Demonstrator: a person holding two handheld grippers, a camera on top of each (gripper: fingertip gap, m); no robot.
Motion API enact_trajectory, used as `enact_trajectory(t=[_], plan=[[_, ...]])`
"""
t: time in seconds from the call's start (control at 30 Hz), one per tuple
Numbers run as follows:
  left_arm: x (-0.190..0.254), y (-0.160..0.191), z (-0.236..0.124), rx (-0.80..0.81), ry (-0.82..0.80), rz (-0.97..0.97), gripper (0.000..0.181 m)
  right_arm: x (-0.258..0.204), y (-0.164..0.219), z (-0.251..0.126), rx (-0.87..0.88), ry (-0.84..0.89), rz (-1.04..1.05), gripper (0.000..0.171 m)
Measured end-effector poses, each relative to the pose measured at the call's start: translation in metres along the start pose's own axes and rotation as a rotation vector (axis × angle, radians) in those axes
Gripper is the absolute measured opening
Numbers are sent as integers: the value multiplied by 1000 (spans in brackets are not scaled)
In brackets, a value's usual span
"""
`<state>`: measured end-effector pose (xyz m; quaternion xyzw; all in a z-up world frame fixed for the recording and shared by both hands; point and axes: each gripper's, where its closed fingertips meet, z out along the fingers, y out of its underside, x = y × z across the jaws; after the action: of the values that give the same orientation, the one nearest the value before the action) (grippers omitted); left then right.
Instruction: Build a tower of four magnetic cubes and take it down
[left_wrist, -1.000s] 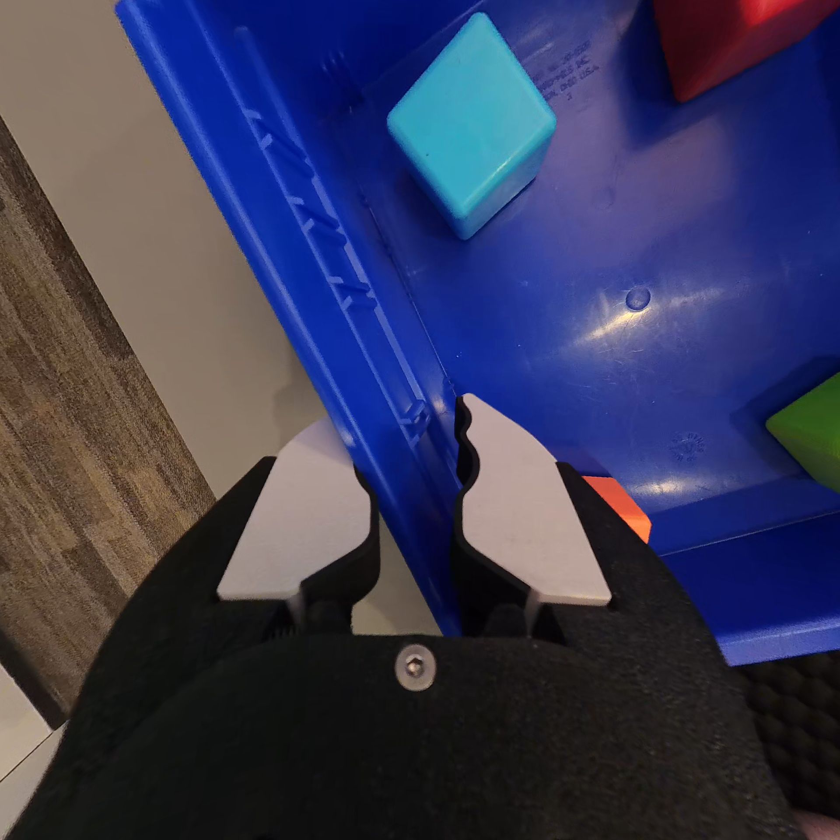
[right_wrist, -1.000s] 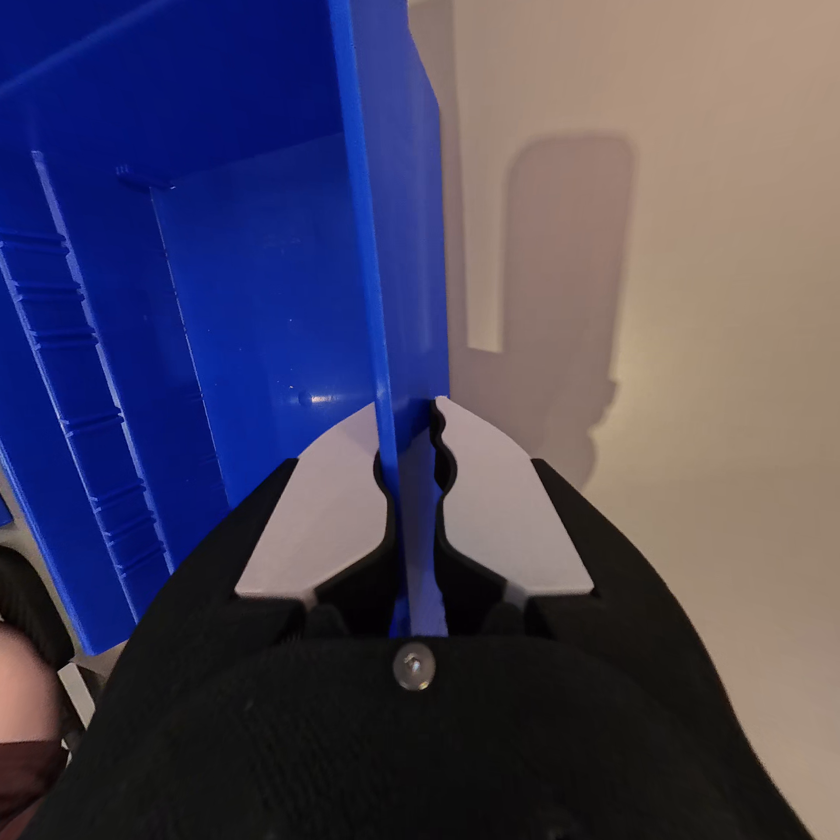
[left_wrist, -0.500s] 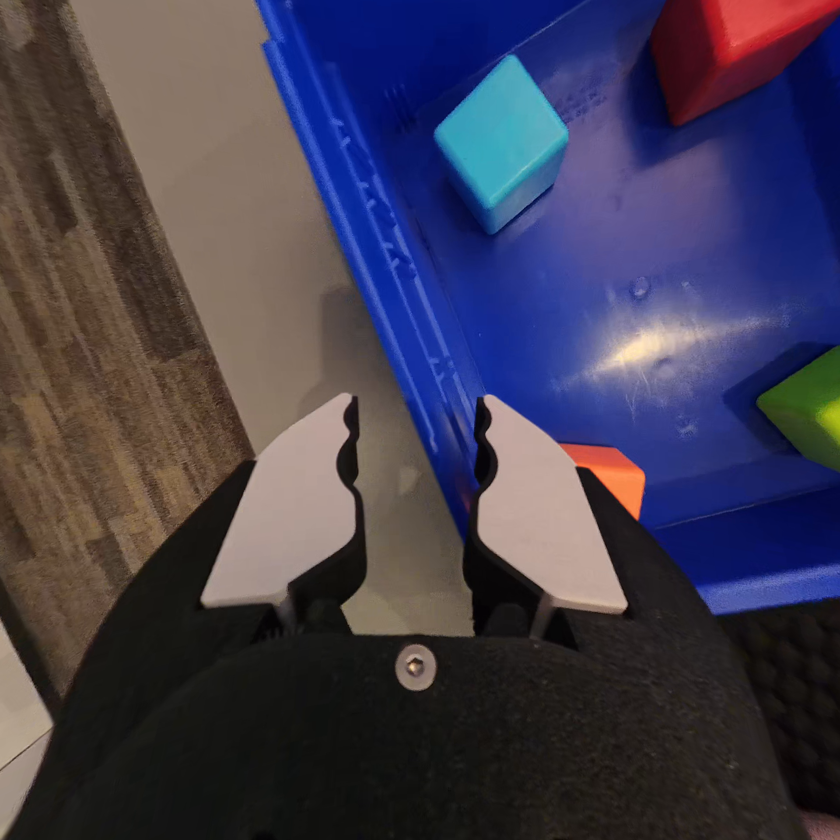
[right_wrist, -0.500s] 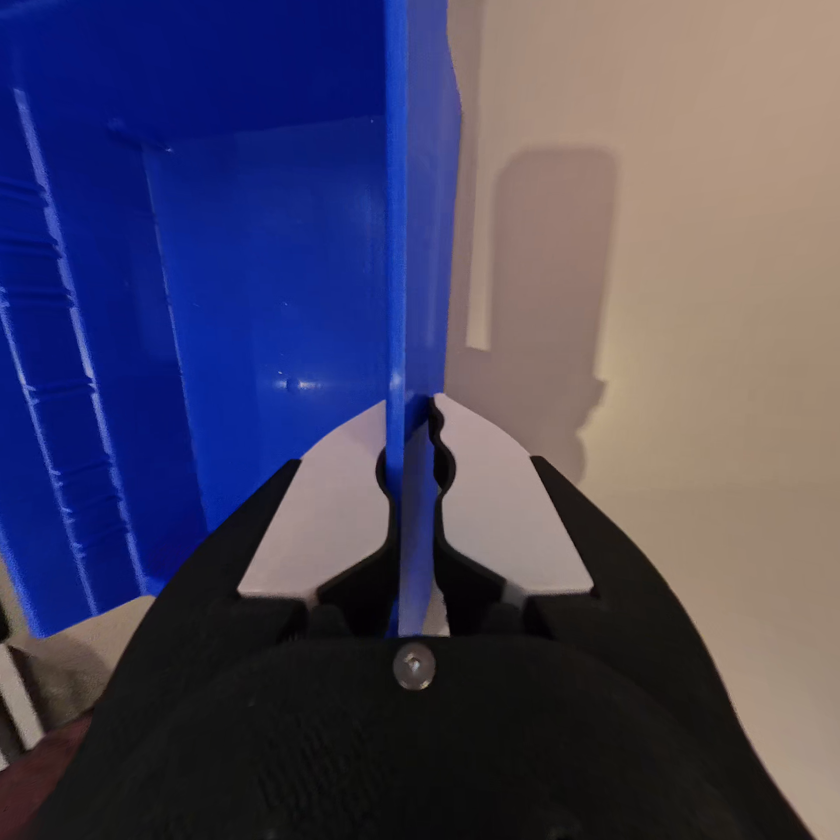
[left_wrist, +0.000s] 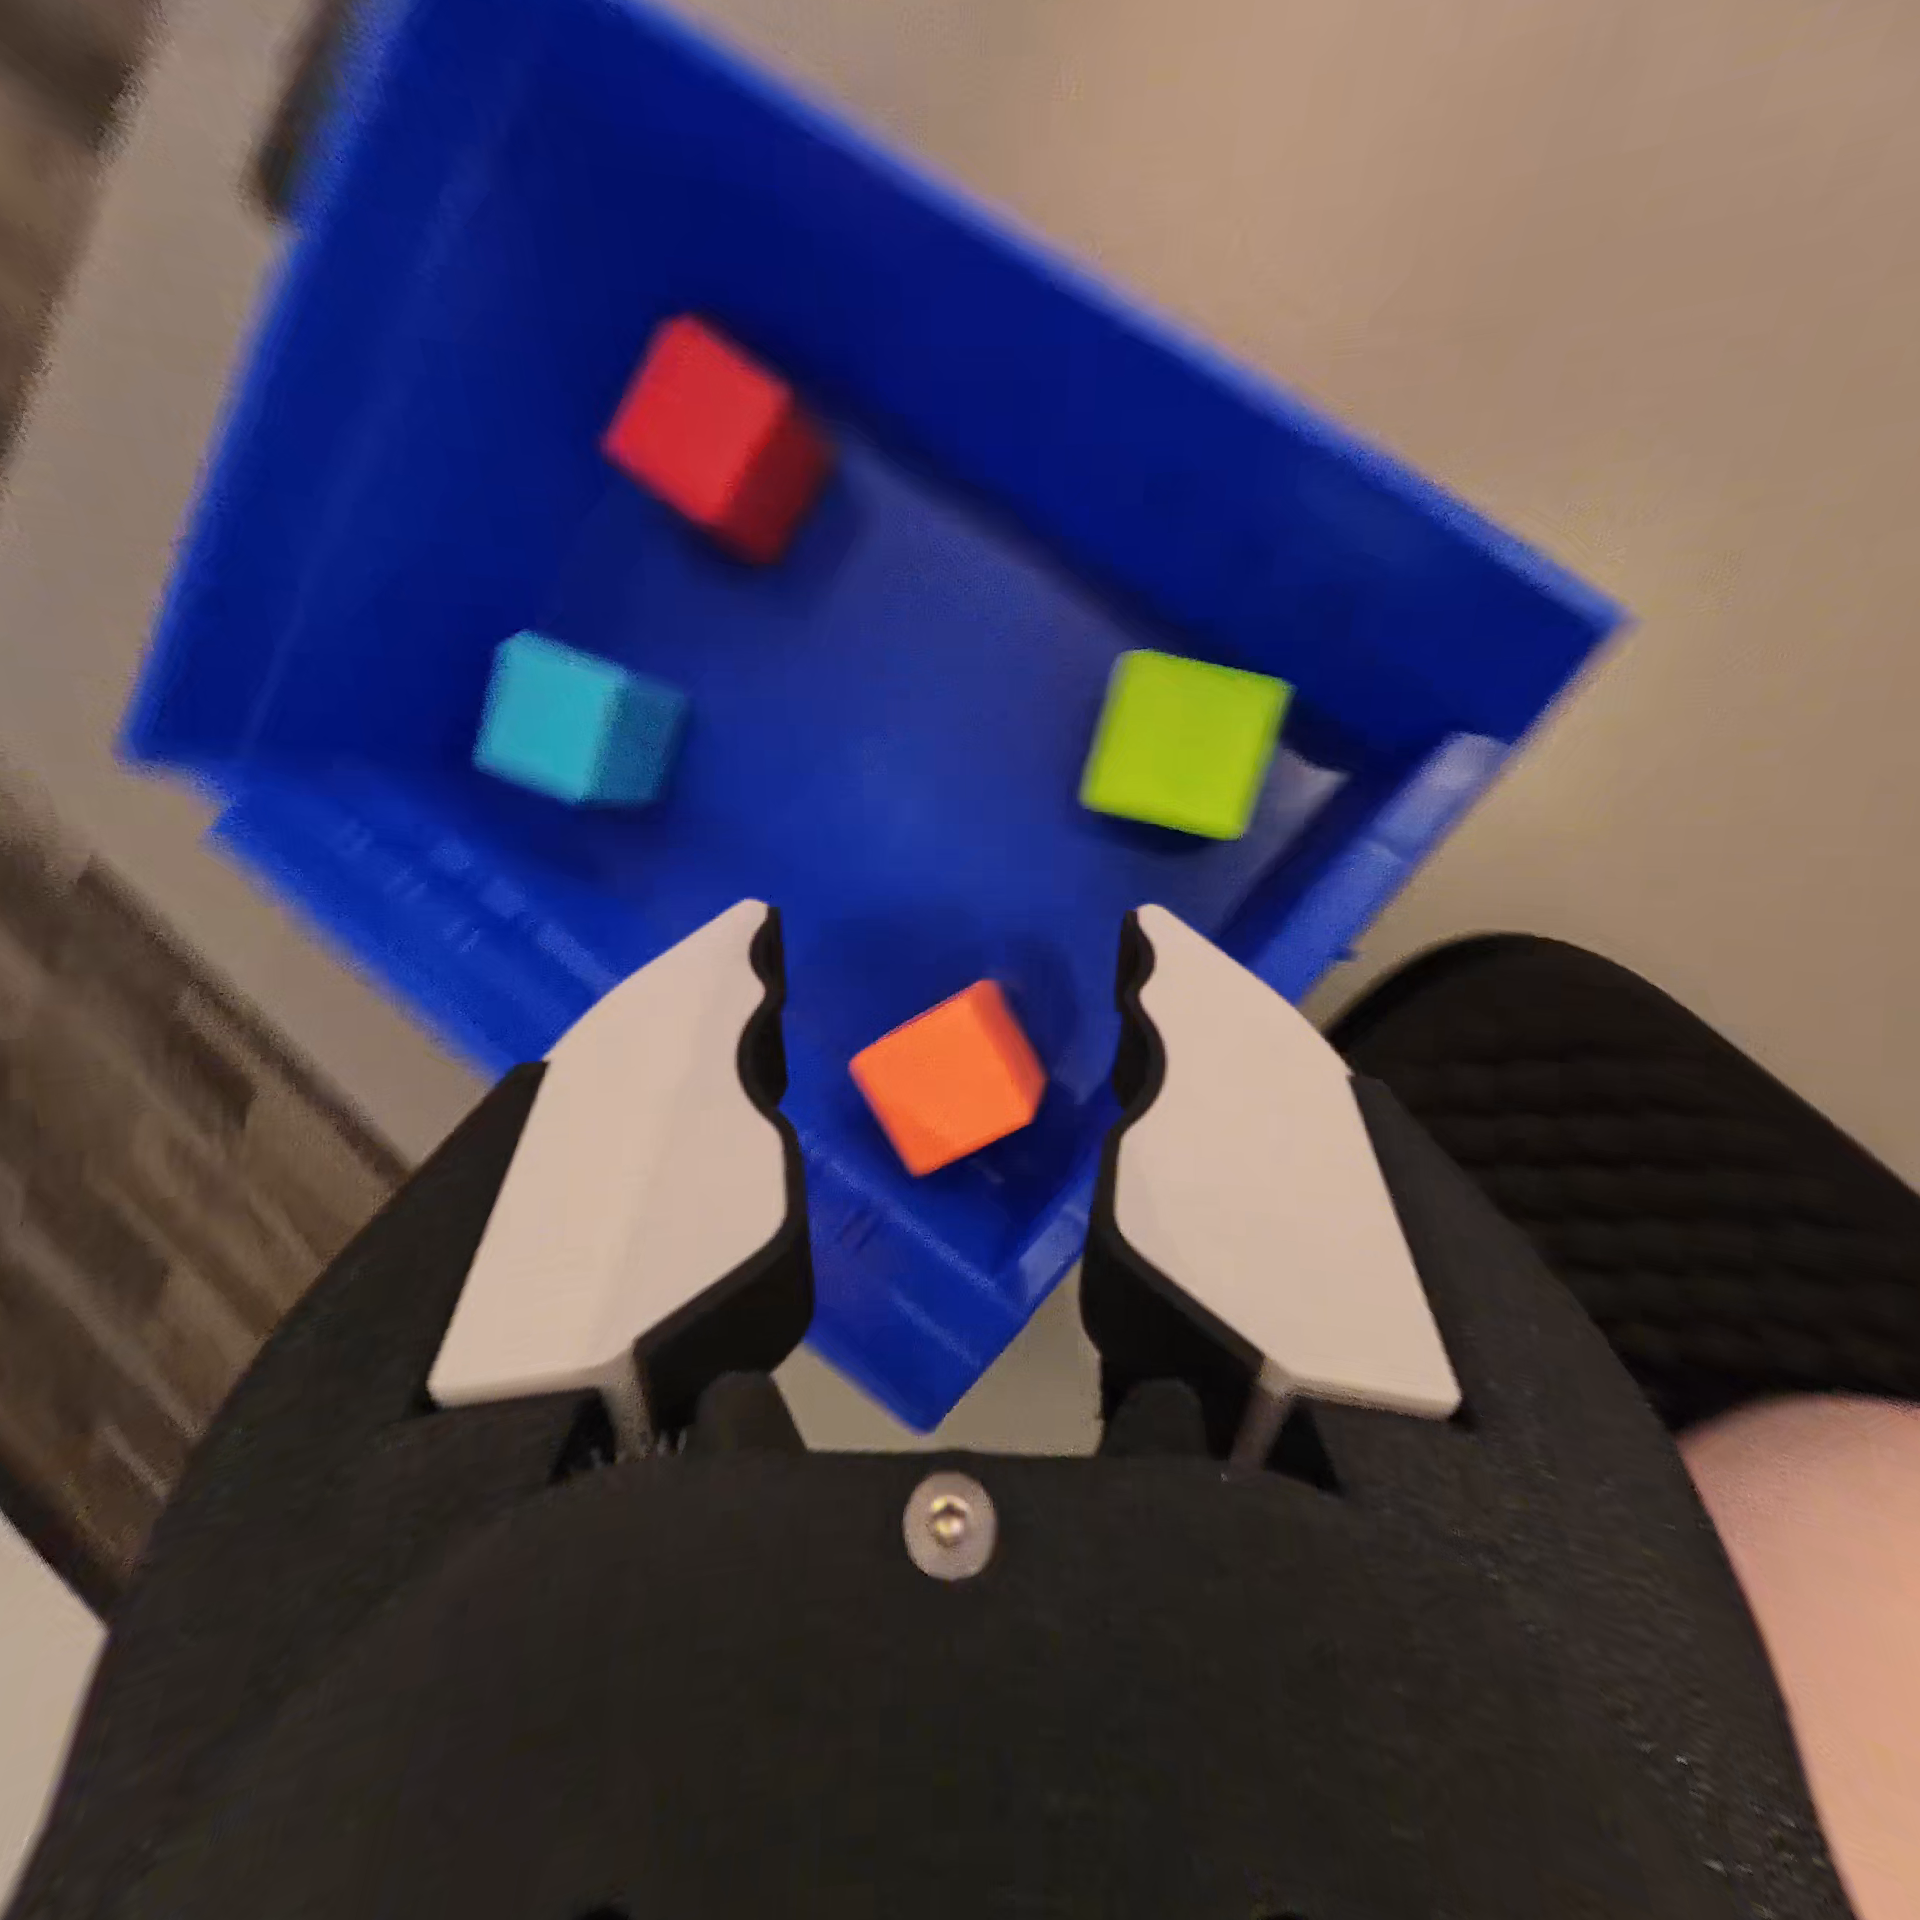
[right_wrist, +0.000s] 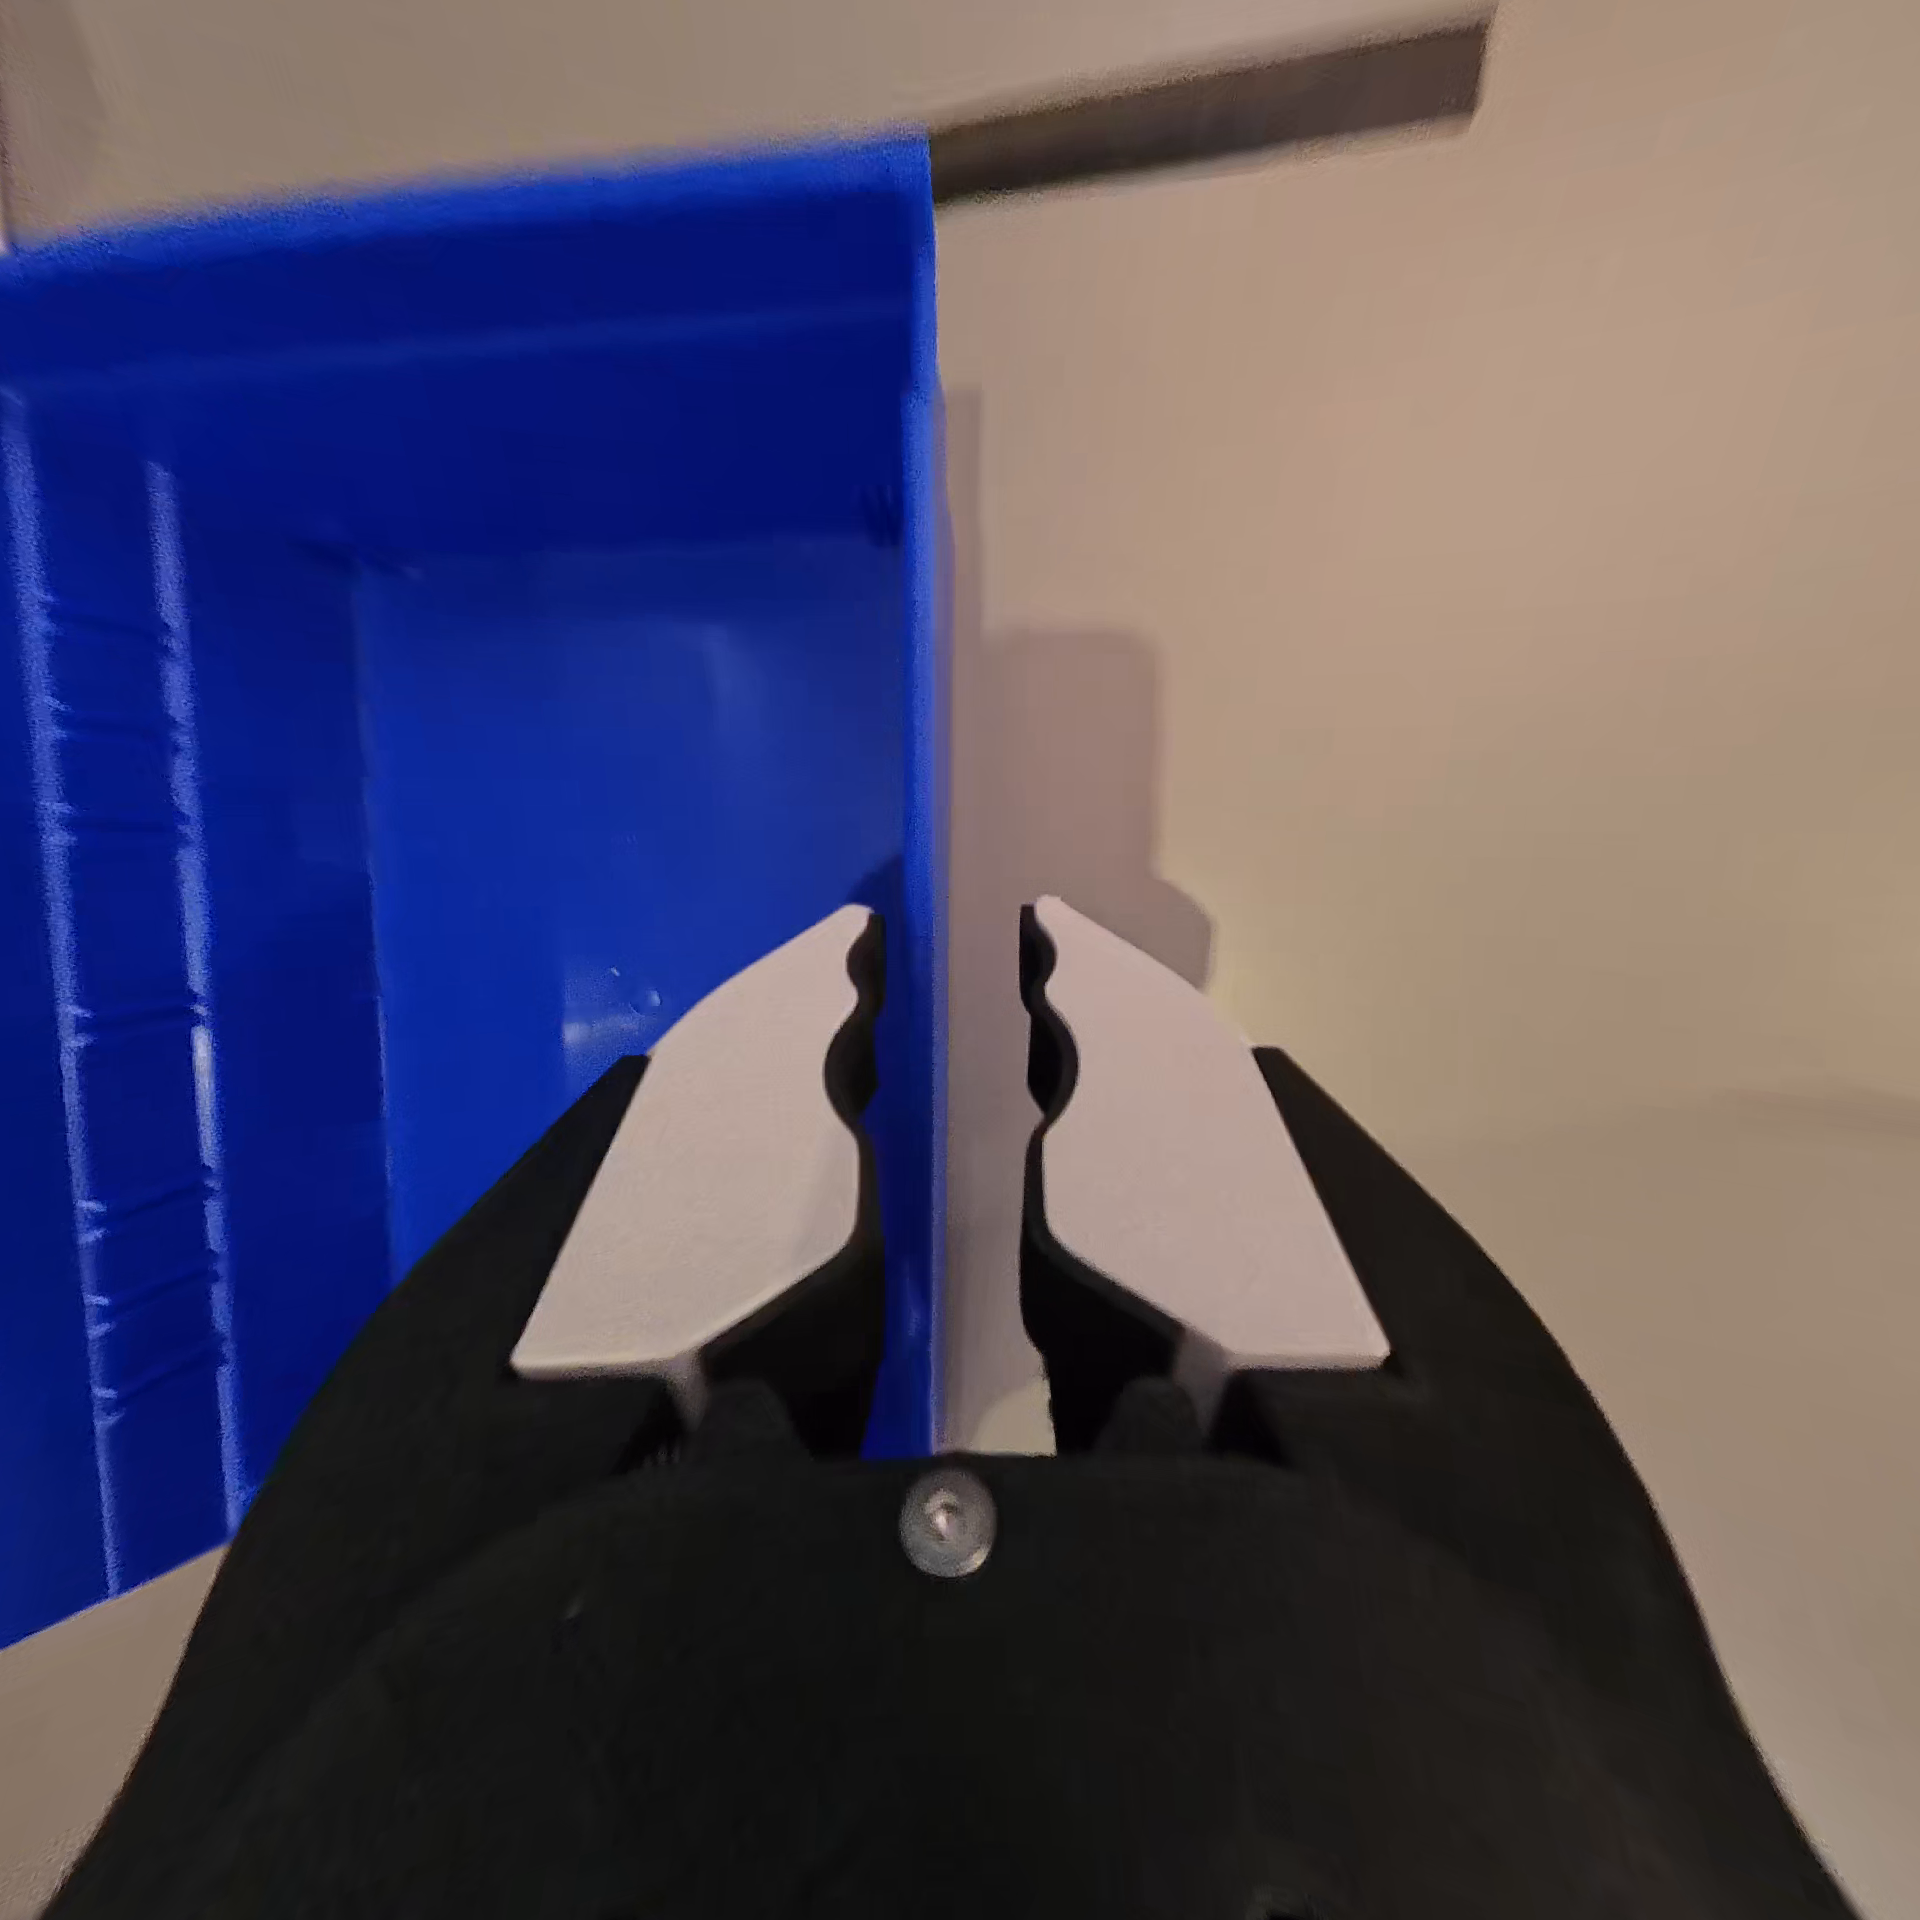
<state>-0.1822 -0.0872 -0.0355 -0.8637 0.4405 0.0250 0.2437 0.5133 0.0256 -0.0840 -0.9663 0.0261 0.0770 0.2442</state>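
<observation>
The blue bin (left_wrist: 1039, 312) is open at the top, so a gripper can reach in from above. Its walls block the way in from the sides. Four cubes sit apart on the bin floor: the red cube (left_wrist: 717, 436) at upper left, the teal cube (left_wrist: 571, 717) at left, the green cube (left_wrist: 1184, 743) at right, and the orange cube (left_wrist: 945, 1075) low in the frame near a corner. The middle of the floor is bare, with room between the cubes.

In the right wrist view, one thin wall of the bin (right_wrist: 920, 727) stands between the spread fingers of the right gripper (right_wrist: 951, 914). To the right of that wall, the pale surface (right_wrist: 1558, 727) is free.
</observation>
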Motion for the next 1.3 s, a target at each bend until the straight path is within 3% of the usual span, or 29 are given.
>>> enact_trajectory(t=[0.13, 0.3, 0.47, 0.97, 1.3], plan=[[38, -8, 30, -109, 112, 235, 63, -15, -24, -31, 158, -26, -24, 27], [53, -14, 58, -204, 173, 281, 59, -34, -30, -47, 198, -40, -78, 28], [58, -7, 76, -270, 214, 296, 58, -42, -27, -39, 153, -44, -114, 28], [69, 8, 102, -330, 456, 98, 50, -44, -20, -27, 90, -39, -127, 31], [59, 12, 89, -318, 425, 99, 50, -47, -17, -23, 65, -37, -144, 31]])
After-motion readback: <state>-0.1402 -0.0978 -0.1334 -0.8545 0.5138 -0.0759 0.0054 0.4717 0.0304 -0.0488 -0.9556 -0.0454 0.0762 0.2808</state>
